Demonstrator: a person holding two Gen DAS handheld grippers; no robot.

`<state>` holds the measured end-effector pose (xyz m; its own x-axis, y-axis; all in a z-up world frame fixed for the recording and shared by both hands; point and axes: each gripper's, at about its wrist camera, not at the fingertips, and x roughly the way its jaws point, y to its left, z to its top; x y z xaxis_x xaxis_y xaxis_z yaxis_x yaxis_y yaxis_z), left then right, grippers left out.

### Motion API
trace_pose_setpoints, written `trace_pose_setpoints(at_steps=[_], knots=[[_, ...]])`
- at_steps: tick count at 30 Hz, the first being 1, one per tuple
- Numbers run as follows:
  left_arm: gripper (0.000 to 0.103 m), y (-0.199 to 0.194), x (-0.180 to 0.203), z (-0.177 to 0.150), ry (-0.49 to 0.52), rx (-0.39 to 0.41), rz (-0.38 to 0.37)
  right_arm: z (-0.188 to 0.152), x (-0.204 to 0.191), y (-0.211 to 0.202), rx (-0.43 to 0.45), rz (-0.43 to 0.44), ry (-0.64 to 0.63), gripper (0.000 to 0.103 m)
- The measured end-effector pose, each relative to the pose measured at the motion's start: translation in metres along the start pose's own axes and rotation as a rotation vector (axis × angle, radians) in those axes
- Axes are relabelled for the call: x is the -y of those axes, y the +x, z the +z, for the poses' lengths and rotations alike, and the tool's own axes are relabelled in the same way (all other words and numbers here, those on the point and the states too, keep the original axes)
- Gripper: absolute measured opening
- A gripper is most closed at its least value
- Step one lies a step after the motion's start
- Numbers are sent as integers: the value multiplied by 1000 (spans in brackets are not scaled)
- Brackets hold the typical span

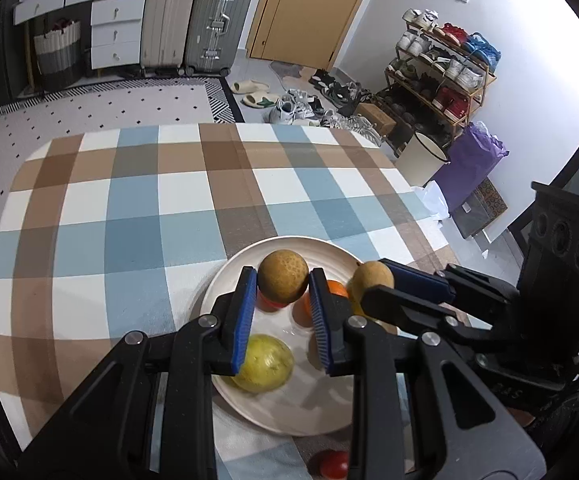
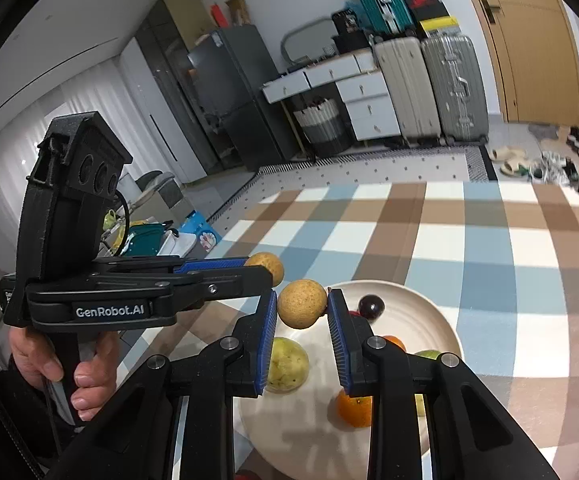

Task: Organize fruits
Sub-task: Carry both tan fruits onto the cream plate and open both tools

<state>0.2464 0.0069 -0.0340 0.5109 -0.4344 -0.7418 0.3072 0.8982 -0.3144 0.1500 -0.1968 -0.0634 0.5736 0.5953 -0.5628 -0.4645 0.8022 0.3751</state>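
The left gripper is closed on a round brown fruit, held above the plate between its blue pads; the right gripper is likewise clamped on a second brown fruit, just over the plate's near-left rim. In the left view the right gripper is seen at the plate's right side with its fruit; in the right view the left gripper is seen left of the plate, its fruit at the tips.

The step in hand is judged to be carrying: both fruits are lifted, neither yet set down. A lowering onto bare plate surface and a release are called for next (one gripper at a time would be safer, since the two are close together).

On the plate a yellow-green fruit lies near the front, an orange toward the middle, and a dark plum-like fruit at the far side. A red fruit lies on the checked tablecloth, just off the plate's near edge. Free space on the plate is limited, and round fruit may roll into its neighbours.
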Motion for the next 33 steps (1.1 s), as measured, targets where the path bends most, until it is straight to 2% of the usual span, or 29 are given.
trace_pose_setpoints(at_steps=[11,18,26,27,28,30,33], knots=[[24,50,-16,1,8,-71,-22,-8,8,29,-55,-45,-38,26],[24,67,-19,-3,9,-101,-36,-16,19,40,-82,-56,-22,26],[24,68,-14,-3,15,-114,-42,-22,22,43,-102,-63,-20,26],[24,67,-13,-3,16,-114,-43,-22,22,44,-106,-63,-20,30],[24,65,-12,-3,17,-113,-42,-22,21,44,-106,-67,-20,42],[24,59,-10,-3,20,-102,-33,-22,20,41,-95,-71,-20,57],[24,46,-9,-4,18,-84,-25,-21,16,31,-66,-72,-26,57]])
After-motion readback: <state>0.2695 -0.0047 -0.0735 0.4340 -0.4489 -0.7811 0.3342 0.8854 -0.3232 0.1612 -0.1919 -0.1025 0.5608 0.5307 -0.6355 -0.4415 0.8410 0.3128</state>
